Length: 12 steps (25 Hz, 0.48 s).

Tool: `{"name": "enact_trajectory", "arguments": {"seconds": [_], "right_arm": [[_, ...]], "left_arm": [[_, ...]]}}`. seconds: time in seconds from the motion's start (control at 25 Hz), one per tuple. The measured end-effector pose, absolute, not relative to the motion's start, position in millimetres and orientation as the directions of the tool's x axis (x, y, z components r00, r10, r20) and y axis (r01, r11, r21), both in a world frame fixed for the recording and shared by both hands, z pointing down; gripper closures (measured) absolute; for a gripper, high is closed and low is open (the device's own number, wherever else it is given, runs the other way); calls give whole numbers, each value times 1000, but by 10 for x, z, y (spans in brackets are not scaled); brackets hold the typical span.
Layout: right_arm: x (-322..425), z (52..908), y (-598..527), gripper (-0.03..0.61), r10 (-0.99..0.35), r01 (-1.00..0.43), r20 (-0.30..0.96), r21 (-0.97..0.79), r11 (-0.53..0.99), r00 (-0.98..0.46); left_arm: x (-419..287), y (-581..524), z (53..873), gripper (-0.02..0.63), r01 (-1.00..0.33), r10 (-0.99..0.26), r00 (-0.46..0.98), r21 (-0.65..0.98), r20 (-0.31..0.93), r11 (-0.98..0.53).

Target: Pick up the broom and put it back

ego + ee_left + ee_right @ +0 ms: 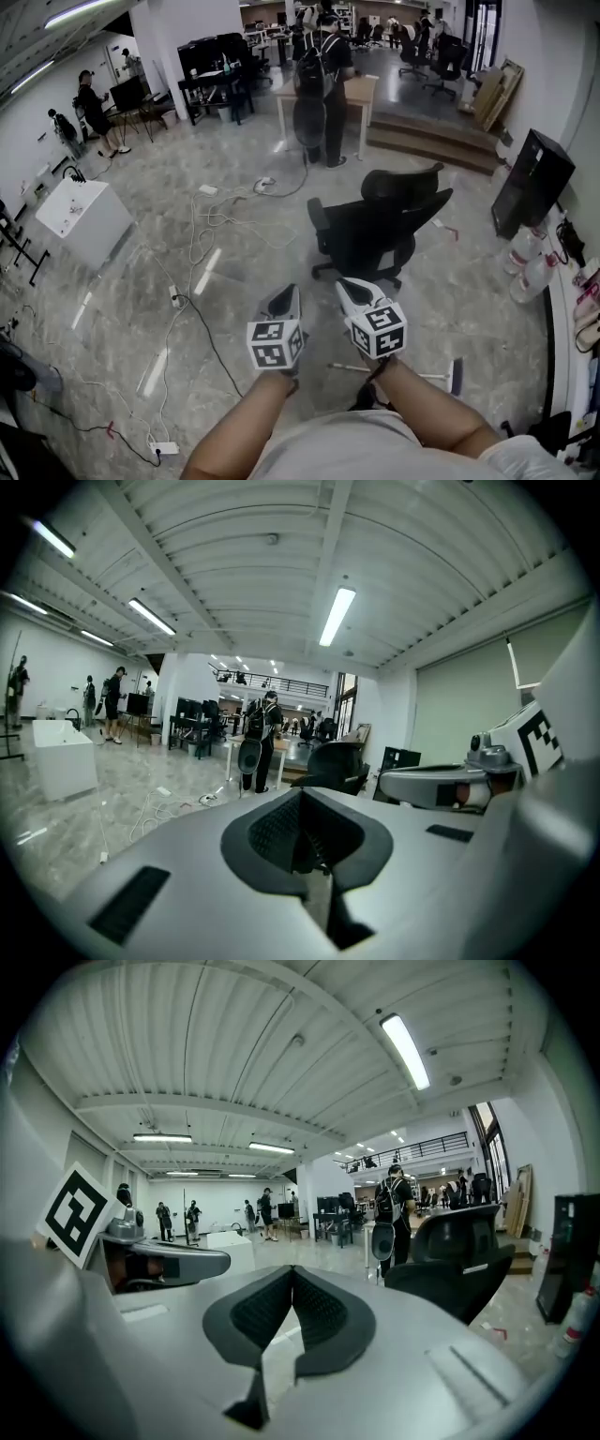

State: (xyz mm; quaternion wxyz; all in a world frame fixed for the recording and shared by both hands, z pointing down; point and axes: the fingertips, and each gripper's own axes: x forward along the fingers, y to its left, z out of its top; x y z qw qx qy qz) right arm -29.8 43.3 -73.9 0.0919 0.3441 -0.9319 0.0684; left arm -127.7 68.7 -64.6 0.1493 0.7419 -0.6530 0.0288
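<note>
Broom (427, 376) lies flat on the marble floor (234, 309), close beside the person's feet, its handle running under the right forearm (427, 408) and its head toward the right of the head view. Neither tool touches it.

Left gripper (286, 296): jaws clenched together, nothing between the pads.
Right gripper (352, 287): the same, pads meeting, empty.

Both are held side by side above the broom, aimed toward the black office chair (375, 225). Loose cables (202, 234) trail across the floor to the left; a white box (84, 217) sits further left
</note>
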Motion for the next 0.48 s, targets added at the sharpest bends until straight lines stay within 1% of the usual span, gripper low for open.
{"name": "enact_trajectory", "arguments": {"seconds": [0.24,0.48], "right_arm": [[-46,-67,-82,572,-520,-575,308,-124,808,-797],[118,1029,-374,569,-389,-516,443,-210,830,-807]], "left_arm": [[-1009,205,2,609,-979,-941,62,202,332,7],[-958,-2,804,609,-966,-902,-6,229,432,117]]}}
